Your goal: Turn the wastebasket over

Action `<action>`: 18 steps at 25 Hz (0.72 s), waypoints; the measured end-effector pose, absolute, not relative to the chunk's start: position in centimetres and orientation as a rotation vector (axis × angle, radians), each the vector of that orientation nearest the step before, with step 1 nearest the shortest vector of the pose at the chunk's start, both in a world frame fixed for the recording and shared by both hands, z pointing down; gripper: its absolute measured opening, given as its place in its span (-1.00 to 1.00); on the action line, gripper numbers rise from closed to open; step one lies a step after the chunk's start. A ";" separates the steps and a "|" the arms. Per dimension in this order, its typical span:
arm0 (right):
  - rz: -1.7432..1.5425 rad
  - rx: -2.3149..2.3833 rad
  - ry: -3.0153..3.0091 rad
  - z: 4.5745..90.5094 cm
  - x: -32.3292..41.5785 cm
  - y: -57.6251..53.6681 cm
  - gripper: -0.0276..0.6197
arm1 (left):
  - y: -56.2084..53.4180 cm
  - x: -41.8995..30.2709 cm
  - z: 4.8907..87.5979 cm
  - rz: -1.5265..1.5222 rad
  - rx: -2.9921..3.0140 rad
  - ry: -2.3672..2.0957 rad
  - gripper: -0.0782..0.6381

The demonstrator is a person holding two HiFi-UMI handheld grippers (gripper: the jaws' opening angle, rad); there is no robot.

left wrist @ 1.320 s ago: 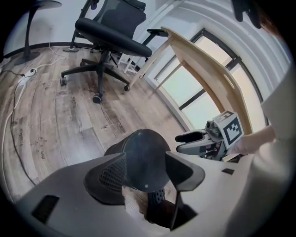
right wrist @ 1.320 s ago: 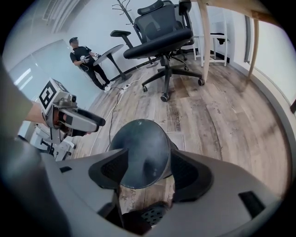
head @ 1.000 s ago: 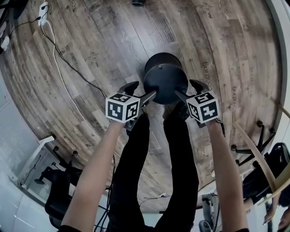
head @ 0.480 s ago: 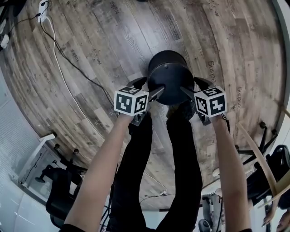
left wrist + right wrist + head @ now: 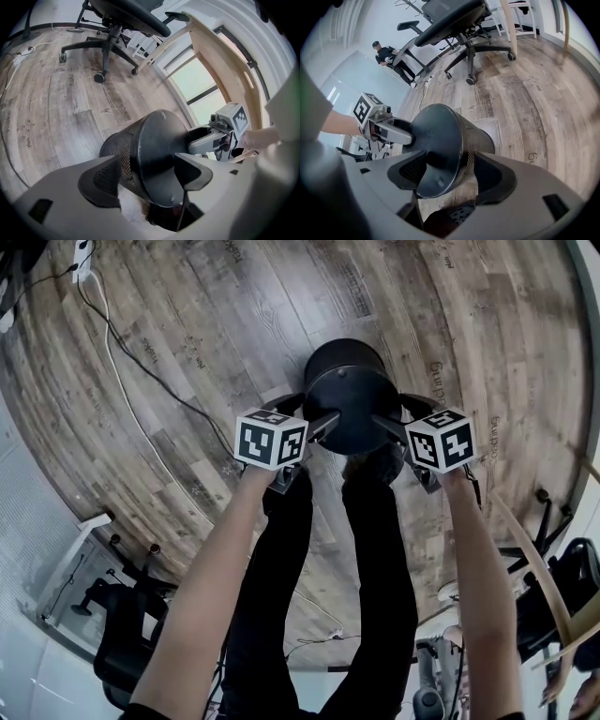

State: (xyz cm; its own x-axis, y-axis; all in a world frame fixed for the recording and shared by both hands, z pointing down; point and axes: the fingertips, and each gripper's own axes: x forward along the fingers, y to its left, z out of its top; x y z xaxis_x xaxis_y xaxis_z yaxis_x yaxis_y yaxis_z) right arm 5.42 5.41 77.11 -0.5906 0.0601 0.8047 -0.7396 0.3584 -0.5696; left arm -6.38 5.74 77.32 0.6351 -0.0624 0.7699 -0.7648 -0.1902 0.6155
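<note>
Left claw (image 5: 309,414) and right claw (image 5: 397,415) each grip, jaws wide, the base rim of the black round wire-mesh wastebasket (image 5: 349,395), held base-up between them over the wooden plank floor (image 5: 187,324).

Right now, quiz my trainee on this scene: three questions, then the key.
1. True or false: the basket has its solid base turned up toward the head view.
2. Which grips the basket: A) left gripper only, B) right gripper only, C) both?
3. What wheeled furniture stands on the floor beyond the basket?
Key: 1 true; 2 C; 3 a chair.
</note>
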 end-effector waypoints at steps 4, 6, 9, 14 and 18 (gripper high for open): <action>1.288 0.585 -1.848 77.0 5.4 5.7 0.08 | 6.0 -6.5 77.1 0.752 1.682 -0.702 0.22; 1.264 0.573 -1.856 76.7 5.2 5.7 0.08 | 6.1 -6.8 76.7 0.753 1.698 -0.709 0.19; 1.224 0.579 -1.876 76.1 4.9 5.2 0.08 | 5.6 -7.2 75.8 0.753 1.733 -0.733 0.15; 1.149 0.618 -1.909 75.0 4.6 3.9 0.04 | 4.0 -7.7 74.6 0.803 1.820 -0.755 0.10; 1.075 0.649 -1.933 74.3 4.7 2.5 -0.02 | 2.4 -7.9 73.8 0.856 1.907 -0.769 0.07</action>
